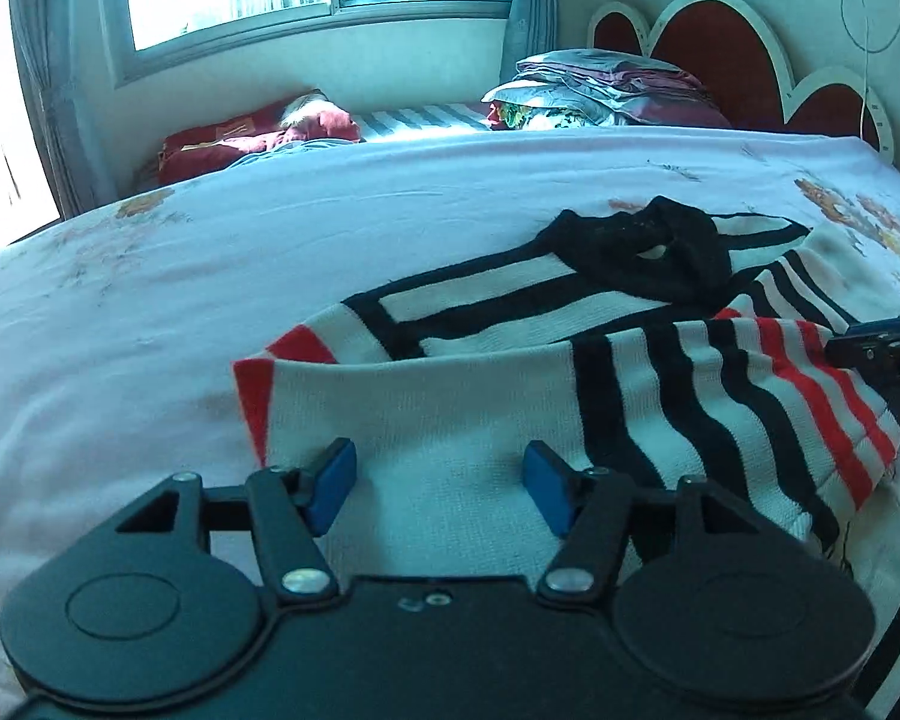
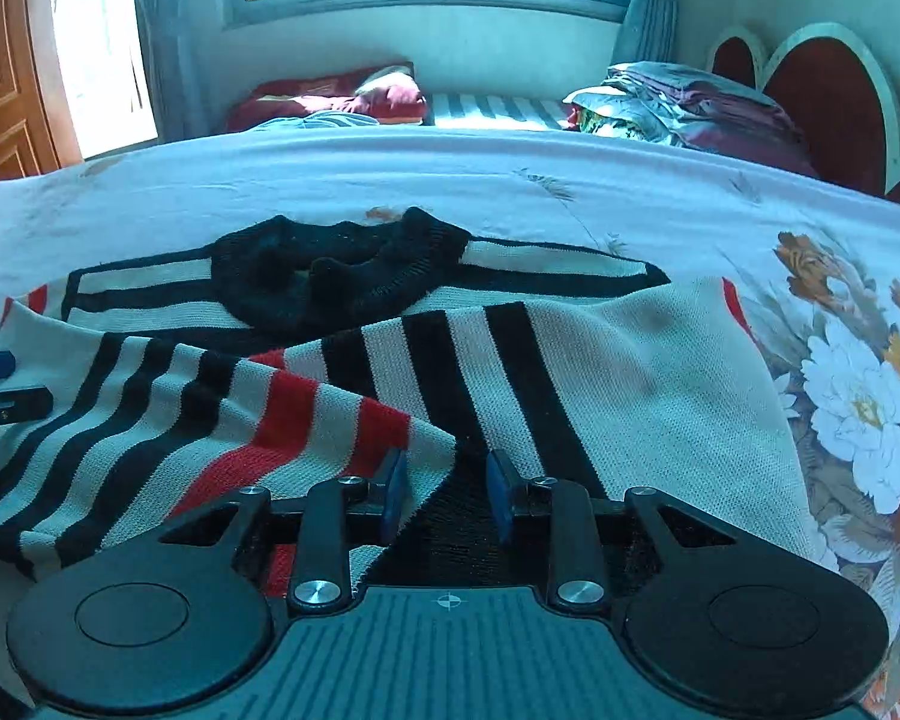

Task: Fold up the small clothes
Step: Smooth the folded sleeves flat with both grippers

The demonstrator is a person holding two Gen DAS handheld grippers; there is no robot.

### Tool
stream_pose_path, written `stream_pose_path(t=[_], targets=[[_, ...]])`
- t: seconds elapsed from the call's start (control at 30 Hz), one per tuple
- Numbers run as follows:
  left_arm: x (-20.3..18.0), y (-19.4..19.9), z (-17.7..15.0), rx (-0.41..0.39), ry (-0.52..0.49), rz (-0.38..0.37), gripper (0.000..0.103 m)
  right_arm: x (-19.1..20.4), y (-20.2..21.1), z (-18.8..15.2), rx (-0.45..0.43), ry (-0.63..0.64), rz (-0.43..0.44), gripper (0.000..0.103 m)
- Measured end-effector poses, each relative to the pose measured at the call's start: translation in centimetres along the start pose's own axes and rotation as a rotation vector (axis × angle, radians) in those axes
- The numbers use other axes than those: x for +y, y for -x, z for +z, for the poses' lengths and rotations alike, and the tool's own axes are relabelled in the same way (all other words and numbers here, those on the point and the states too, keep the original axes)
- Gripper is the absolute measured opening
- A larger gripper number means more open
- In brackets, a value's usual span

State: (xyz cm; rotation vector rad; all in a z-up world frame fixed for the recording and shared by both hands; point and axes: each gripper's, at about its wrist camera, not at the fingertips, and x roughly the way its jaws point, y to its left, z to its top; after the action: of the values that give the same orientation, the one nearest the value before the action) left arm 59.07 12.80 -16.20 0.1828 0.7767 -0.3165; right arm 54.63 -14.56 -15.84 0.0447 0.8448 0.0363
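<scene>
Looking through the left wrist view:
Garment: your small striped sweater [image 1: 510, 396] lies on the flowered bedsheet [image 1: 270, 240], white knit with black and red bands, its black collar [image 1: 648, 252] at the far end.
Fold state: one striped sleeve [image 1: 750, 384] is laid across the body; the near hem looks unfolded, so you seem to be early in the fold.
Left gripper: your left gripper [image 1: 438, 480] sits over the near white edge with its blue pads [image 1: 333, 480] spread apart, holding nothing.
Other tool: the right gripper's tip shows at the far right edge, beside the sleeve cuff.

Looking through the right wrist view:
Garment: the sweater [image 2: 630, 372] spreads ahead, sleeve [image 2: 210, 408] lying diagonally over it, collar [image 2: 330, 276] beyond.
Right gripper: your right gripper [image 2: 447, 495] hovers at the sleeve's near edge, blue pads [image 2: 501, 492] parted, cloth between them but not pinched.
Left to do: by my judgement, the far sleeve and the lengthwise fold remain.
Background: stacked bedding [image 2: 678, 102] by the headboard [image 2: 822, 96] plays no part.
</scene>
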Motion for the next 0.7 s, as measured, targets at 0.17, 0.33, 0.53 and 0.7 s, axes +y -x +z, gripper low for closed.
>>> stream_pose_path(t=[0.17, 0.33, 0.53, 0.7], targets=[[-2.0, 4.5, 0.8, -0.092, 0.036, -0.039, 0.060, 0.1, 4.0, 0.4, -0.080, -0.011, 0.051, 0.028], [-5.6, 3.7, -2.0, -0.015, -0.006, 0.001, 0.060, 0.8, 3.1, -2.5, 0.031, 0.040, 0.048, 0.028], [-4.1, 5.2, -3.4, -0.032, 0.008, 0.024, 0.058, -0.5, 5.2, -3.1, -0.042, 0.018, 0.011, 0.028], [-3.6, 4.6, -4.1, -0.002, -0.012, 0.030, 0.060, -1.9, 4.2, -3.8, 0.015, -0.014, 0.004, 0.028]])
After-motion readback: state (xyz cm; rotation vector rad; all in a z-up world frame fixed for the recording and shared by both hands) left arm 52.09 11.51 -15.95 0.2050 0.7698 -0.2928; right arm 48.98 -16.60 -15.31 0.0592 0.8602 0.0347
